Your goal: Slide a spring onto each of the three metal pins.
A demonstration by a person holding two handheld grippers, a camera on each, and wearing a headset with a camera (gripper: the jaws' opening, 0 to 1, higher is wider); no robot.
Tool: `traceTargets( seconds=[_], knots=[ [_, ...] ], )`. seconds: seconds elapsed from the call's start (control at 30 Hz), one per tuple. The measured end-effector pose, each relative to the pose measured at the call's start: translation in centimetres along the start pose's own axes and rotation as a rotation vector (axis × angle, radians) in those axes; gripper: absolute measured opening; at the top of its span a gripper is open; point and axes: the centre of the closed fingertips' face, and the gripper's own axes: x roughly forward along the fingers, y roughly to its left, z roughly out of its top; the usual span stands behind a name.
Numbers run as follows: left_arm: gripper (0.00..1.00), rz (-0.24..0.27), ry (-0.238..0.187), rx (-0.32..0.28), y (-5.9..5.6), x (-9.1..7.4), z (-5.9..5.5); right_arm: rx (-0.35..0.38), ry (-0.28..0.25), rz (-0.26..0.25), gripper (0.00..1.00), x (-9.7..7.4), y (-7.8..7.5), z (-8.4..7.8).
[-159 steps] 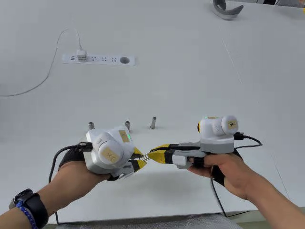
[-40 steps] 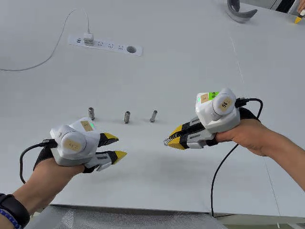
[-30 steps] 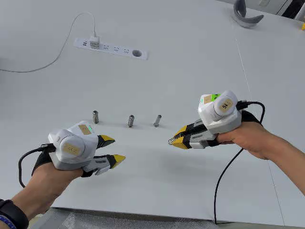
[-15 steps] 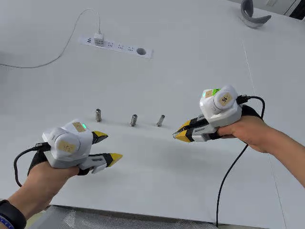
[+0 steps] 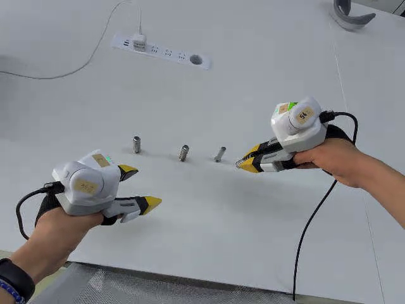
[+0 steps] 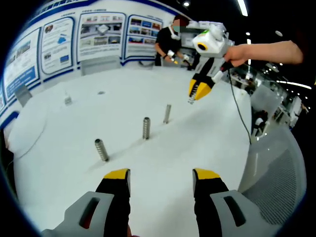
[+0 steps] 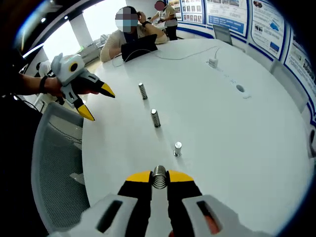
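Note:
Three short metal pins stand in a row on the white table. The left pin (image 5: 137,144) and the middle pin (image 5: 184,152) each wear a spring. The right pin (image 5: 219,154) is bare. My right gripper (image 5: 243,164) is shut on a small spring (image 7: 159,173) that pokes out between its yellow tips, just right of the bare pin (image 7: 177,148) and slightly above the table. My left gripper (image 5: 142,185) hovers open and holds nothing, in front of the left pin (image 6: 101,149).
A white power strip (image 5: 161,52) with a plug and cable lies at the back of the table. A grey curved object (image 5: 351,16) sits at the far right corner. A mesh chair (image 5: 126,285) is below the table's front edge. People sit at the table's far end (image 7: 133,34).
Five seconds ago both grippers met at the spring. Now the left gripper is open and apart, and the right gripper has carried the spring up close to the bare pin.

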Motion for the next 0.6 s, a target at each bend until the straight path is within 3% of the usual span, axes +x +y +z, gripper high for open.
traceTargets(
  seconds=[0.6],
  knots=[
    [0.60,0.025,-0.012,-0.040,1.3,-0.8,0.1,-0.017,0.012,-0.008,0.13,0.9,-1.9,2.1]
  ],
)
